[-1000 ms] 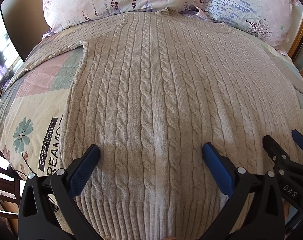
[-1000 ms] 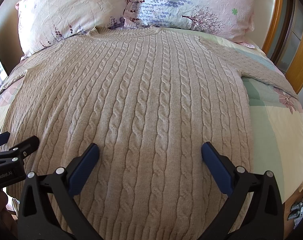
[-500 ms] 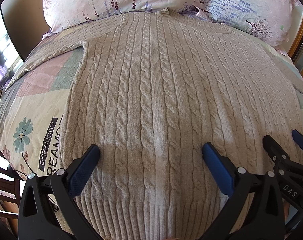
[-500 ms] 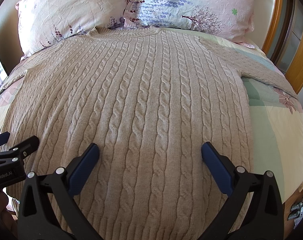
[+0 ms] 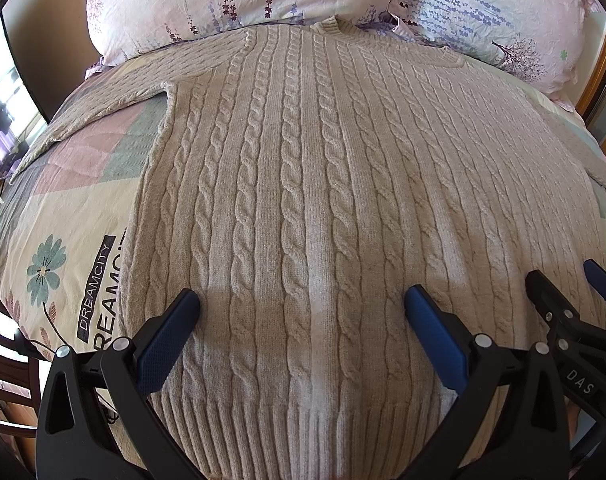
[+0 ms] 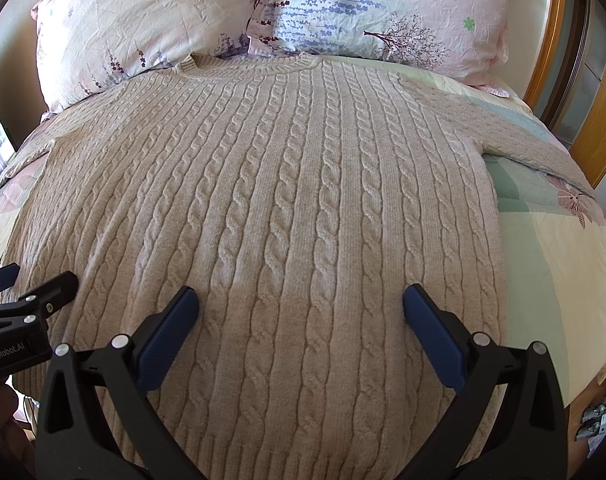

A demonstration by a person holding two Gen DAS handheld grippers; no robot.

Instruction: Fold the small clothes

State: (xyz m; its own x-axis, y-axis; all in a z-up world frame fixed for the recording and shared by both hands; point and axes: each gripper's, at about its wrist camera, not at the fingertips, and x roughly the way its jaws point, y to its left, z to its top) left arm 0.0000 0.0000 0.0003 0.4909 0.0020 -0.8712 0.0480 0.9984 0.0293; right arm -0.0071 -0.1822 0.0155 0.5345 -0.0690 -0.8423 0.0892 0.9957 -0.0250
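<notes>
A beige cable-knit sweater (image 5: 311,200) lies spread flat on the quilted bedspread (image 5: 63,208), collar toward two floral pillows (image 6: 151,20); the left gripper (image 5: 301,312) and right gripper (image 6: 301,310) hang above its hem — jaws wide apart, holding nothing.

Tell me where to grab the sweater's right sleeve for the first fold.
Grip the right sleeve partway along its near edge, coming from the foot of the bed with the right gripper. It lies flat and spread outward on the quilt, so that free edge probably lets one of the fingers slide under.
</notes>
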